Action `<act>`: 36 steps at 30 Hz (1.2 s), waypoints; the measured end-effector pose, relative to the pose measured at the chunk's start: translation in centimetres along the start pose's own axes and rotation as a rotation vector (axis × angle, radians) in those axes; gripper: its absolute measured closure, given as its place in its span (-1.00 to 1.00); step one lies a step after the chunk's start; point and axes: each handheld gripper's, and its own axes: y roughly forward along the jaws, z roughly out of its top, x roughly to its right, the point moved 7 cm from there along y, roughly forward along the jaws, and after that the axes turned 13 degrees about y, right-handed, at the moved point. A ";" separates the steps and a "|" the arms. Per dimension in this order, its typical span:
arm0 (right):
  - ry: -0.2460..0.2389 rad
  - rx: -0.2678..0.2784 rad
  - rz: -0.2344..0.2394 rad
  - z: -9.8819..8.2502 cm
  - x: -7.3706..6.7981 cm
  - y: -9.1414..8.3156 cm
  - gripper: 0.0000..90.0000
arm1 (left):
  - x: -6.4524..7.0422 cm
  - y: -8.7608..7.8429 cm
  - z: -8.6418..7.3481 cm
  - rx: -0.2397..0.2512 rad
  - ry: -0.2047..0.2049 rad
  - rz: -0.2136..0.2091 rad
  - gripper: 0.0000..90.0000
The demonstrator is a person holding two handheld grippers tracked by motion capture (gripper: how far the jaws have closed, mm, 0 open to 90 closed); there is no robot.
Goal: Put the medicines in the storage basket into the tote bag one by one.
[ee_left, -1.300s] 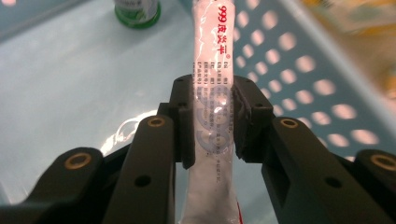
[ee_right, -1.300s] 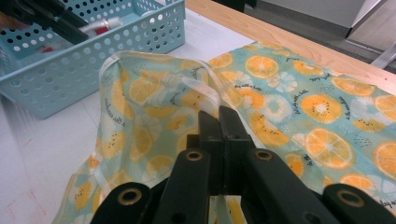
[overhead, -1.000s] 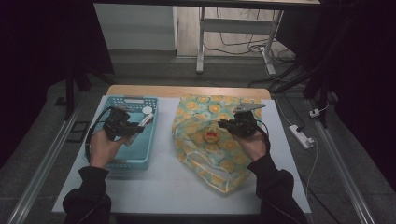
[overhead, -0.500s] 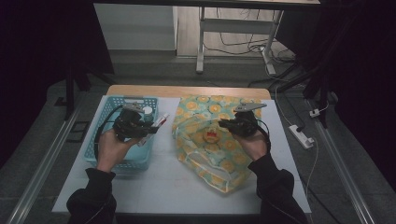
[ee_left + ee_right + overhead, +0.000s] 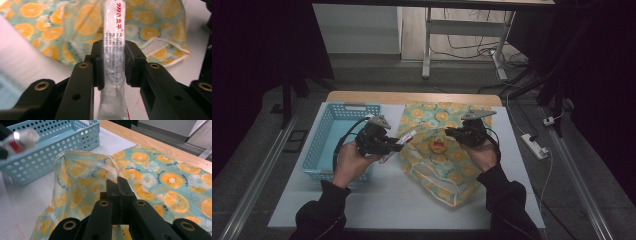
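My left gripper (image 5: 113,66) grasps the white ointment tube (image 5: 113,62); my right gripper (image 5: 117,185) is clenched on the orange-print fabric bag (image 5: 447,150)'s rim. I should lift that rim higher near the table's middle, then slide the tube in straight.

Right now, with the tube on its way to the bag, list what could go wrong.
1. The left gripper holds the white tube by its middle, most of it sticking out; it could pivot or slip.
2. The right gripper pinches just the strap at the rim of the orange-print bag; the mouth may sag shut.
3. The tube's tip could snag the bag's white strap.
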 end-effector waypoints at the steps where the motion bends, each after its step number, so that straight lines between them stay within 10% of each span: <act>1: 0.000 0.003 0.002 0.0 0.0 0.0 1.00 | 0.2 0.3 0.1 -0.004 0.005 -0.006 0.60; 36: -0.015 0.015 0.018 0.5 -0.9 -0.2 1.00 | 0.6 9.7 5.3 -0.090 0.052 -0.087 0.60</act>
